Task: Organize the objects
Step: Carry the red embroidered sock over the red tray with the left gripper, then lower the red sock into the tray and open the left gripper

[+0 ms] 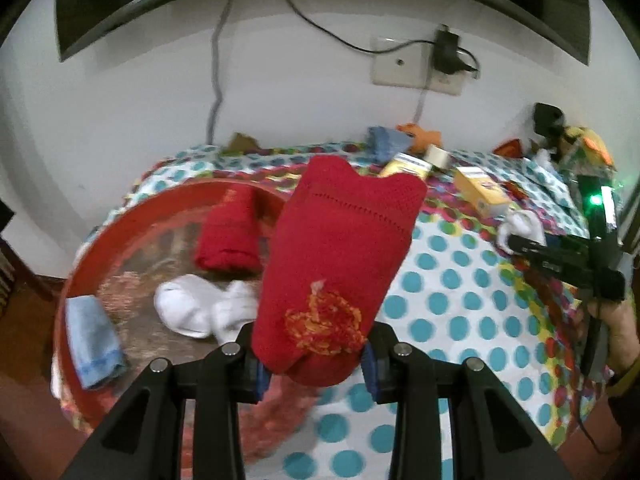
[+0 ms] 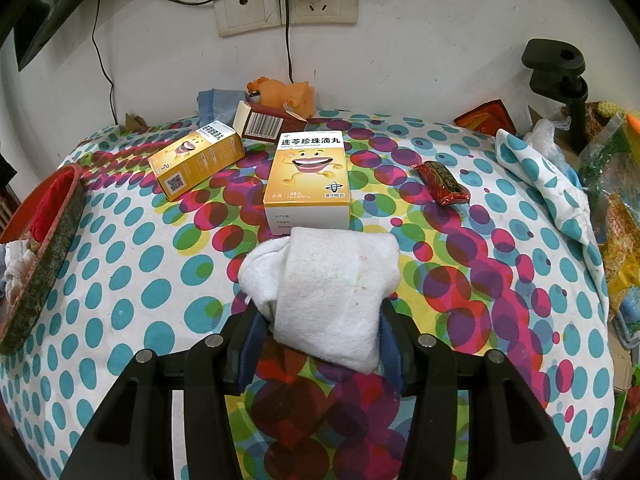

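My left gripper [image 1: 316, 364] is shut on a red knitted sock [image 1: 340, 248] with an orange patch, held up beside a red round basket [image 1: 92, 256]. The basket holds another red sock [image 1: 230, 232], a white sock [image 1: 200, 310] and a blue cloth [image 1: 94, 340]. My right gripper [image 2: 320, 344] is shut on a folded white sock [image 2: 332, 288], over the dotted tablecloth [image 2: 140, 280]. The right gripper also shows at the right of the left wrist view [image 1: 520, 236], with the white sock [image 1: 520, 224] at its tip.
Two yellow medicine boxes [image 2: 308, 176] [image 2: 196, 158], a brown box [image 2: 264, 122], an orange toy [image 2: 284, 94], a blue cloth [image 2: 216, 104] and a dark red wrapper [image 2: 444, 182] lie on the table. The basket rim [image 2: 44, 256] is at left. Clutter and a black clamp [image 2: 560, 80] stand at right.
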Motion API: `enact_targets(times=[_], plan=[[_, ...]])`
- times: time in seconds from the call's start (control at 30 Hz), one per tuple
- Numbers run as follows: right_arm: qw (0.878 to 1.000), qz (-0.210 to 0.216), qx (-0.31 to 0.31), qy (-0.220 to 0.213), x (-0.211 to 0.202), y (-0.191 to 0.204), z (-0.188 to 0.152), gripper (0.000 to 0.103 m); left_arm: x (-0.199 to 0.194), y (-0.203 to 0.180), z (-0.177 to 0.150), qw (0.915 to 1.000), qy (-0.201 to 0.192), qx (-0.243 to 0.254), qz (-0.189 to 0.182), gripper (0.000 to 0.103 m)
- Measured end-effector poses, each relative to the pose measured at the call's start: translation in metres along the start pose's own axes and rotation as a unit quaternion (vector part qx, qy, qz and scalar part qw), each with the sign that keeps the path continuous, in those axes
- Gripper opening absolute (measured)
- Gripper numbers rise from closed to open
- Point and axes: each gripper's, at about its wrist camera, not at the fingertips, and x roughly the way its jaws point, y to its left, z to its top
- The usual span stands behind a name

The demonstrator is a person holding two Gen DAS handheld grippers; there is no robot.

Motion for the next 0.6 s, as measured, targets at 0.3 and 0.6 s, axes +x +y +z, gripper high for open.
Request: enact_targets(times=[0.3,0.6], plan=[[1.000,0.002,0.003,0.001,0.000,-0.001,-0.001,0.050,-0.002,0.046,0.000,0.9989,0.005,-0.023,0.041,0.035],[1.000,0.002,0.003,0.001,0.000,-0.002,0.000,0.050,0.015,0.091,0.001,0.9954,0.028,-0.063,0.067,0.036]])
